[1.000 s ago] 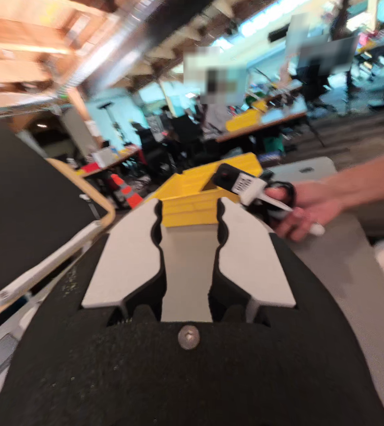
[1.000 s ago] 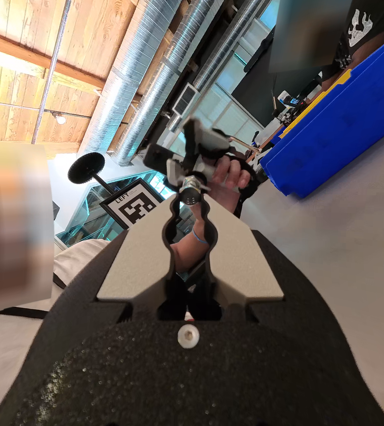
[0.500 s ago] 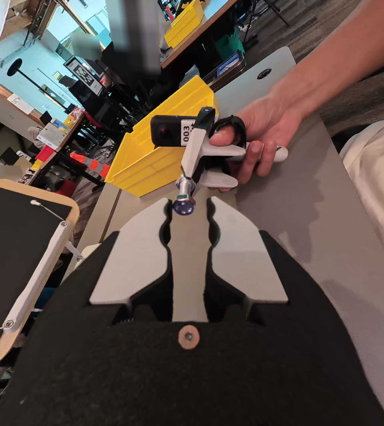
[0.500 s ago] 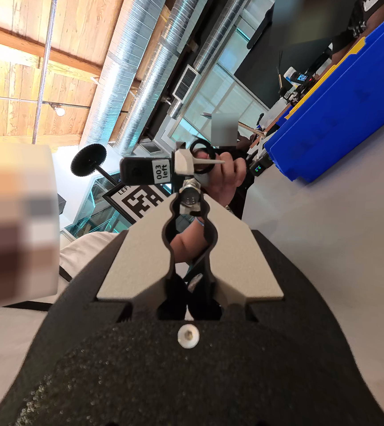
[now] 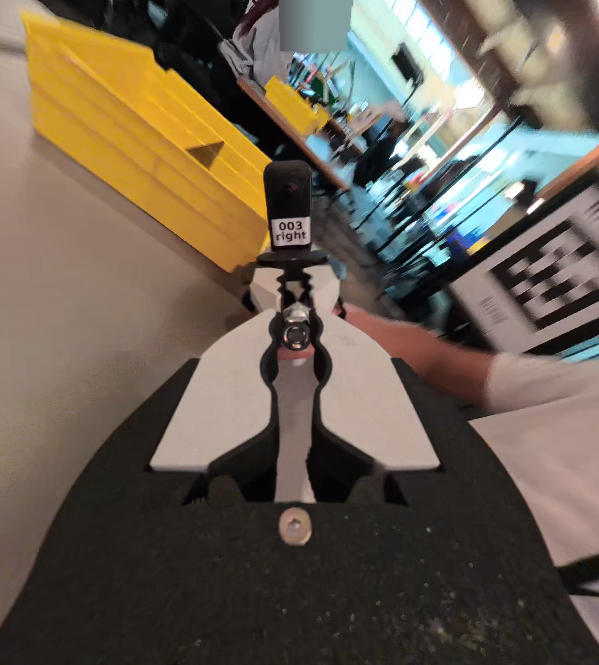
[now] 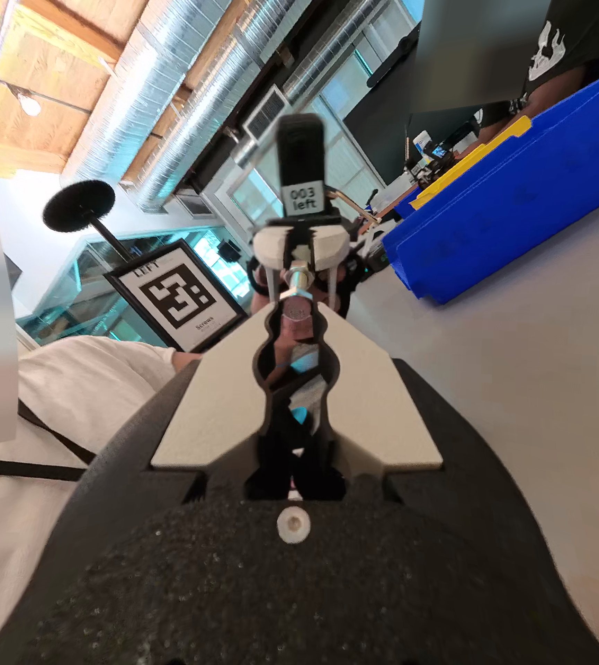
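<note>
wood ceiling (image 6: pixel 39 90) with silver ducts (image 6: pixel 139 108), glazed walls, seemingly workshop tables.

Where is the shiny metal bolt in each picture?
Left wrist view: the bolt sits just above the middle, end-on, between the left gripper fingertips, with the right gripper right behind it.
Right wrist view: the bolt is above the middle, running from the right gripper fingertips to the left gripper.
Shared landmark: the grey table.

bins: we are seeing yellow (image 5: pixel 139 144) and blue (image 6: pixel 506 230)
bolt (image 6: pixel 300 284): silver
framed sign (image 6: pixel 177 293): black-white blocks
</note>
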